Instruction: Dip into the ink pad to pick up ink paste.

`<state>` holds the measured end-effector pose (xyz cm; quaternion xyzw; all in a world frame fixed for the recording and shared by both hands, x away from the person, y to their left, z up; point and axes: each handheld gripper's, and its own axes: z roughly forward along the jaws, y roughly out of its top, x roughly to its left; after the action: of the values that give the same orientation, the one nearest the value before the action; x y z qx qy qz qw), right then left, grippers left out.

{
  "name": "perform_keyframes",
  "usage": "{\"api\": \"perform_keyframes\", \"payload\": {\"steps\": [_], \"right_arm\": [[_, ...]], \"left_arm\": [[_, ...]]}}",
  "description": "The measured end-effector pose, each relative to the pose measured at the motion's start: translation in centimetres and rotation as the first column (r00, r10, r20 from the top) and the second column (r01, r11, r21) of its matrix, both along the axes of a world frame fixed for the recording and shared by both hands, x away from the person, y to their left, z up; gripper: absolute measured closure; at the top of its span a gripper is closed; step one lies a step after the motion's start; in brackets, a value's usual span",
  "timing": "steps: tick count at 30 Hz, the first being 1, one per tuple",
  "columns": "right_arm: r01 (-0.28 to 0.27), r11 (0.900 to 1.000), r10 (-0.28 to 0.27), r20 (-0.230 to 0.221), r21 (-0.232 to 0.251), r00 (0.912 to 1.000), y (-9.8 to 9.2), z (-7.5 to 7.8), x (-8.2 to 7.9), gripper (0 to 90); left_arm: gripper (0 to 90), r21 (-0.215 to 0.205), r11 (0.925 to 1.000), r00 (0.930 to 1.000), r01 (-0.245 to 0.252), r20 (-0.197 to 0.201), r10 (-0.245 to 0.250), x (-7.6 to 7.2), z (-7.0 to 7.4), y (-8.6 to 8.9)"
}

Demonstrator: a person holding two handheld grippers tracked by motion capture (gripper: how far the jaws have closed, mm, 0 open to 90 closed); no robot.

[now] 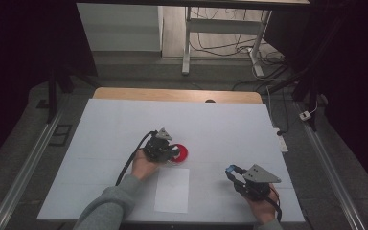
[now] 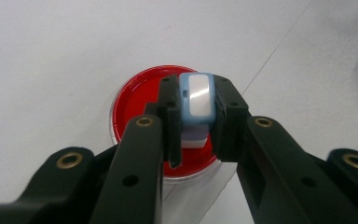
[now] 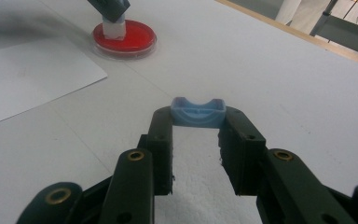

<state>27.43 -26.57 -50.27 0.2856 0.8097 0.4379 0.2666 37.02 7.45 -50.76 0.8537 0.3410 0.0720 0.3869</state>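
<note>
1. My left tongs (image 2: 193, 123) clamp a blue-and-white stamp block (image 2: 196, 105) over the red ink dish (image 2: 135, 105), left of centre on the worktop (image 1: 220, 124). Whether the block's base touches the ink, I cannot tell.
2. Risk: pressing off-centre tips the shallow dish or slides it.
3. Risk: a tilted lift drips ink beside the white paper sheet (image 1: 172, 189), which lies just near of the dish.
4. My right tongs (image 3: 198, 135), near right, pinch a blue cap (image 3: 198, 113) at its very ends; a slight slackening drops it.
</note>
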Motion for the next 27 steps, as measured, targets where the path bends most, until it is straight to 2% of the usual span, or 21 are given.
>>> {"api": "perform_keyframes", "payload": {"steps": [7, 9, 11, 15, 18, 22, 27], "right_arm": [[0.001, 1.000, -0.001, 0.002, 0.002, 1.0000, 0.0, 0.0, 0.0, 65.9], [0.000, 1.000, -0.001, 0.005, 0.002, 1.0000, 0.0, 0.1, 0.0, 65.9], [0.001, 1.000, -0.001, 0.004, 0.003, 1.0000, -0.1, 0.1, 0.0, 65.9], [0.002, 1.000, -0.002, 0.005, 0.005, 1.0000, -0.1, 0.1, 0.0, 65.9], [0.002, 1.000, -0.002, 0.006, 0.005, 1.0000, -0.1, 0.1, -0.1, 65.9], [0.000, 1.000, 0.000, 0.007, 0.005, 1.0000, -0.1, 0.1, 0.0, 65.9], [0.003, 1.000, -0.003, 0.005, 0.005, 1.0000, -0.1, 0.1, 0.0, 65.9]], "left_arm": [[75.4, -0.005, 1.0000, 1.0000, -0.005, 0.003, 0.005, -0.1, 0.1, 0.0], [75.4, -0.009, 0.9999, 0.9998, -0.008, 0.018, 0.008, -0.2, 0.5, 0.1], [75.3, -0.043, 0.9990, 0.9997, -0.010, 0.024, 0.011, -0.3, 1.0, 0.4], [75.3, -0.069, 0.9975, 0.9987, -0.016, 0.047, 0.019, -0.5, 2.2, 1.0], [75.3, -0.082, 0.9963, 0.9984, -0.025, 0.049, 0.029, -0.5, 2.5, 1.5], [75.3, -0.081, 0.9959, 0.9983, -0.040, 0.039, 0.044, -0.1, 2.3, 2.1], [75.3, -0.051, 0.9975, 0.9983, -0.049, 0.030, 0.051, 0.3, 1.8, 2.3]]}}
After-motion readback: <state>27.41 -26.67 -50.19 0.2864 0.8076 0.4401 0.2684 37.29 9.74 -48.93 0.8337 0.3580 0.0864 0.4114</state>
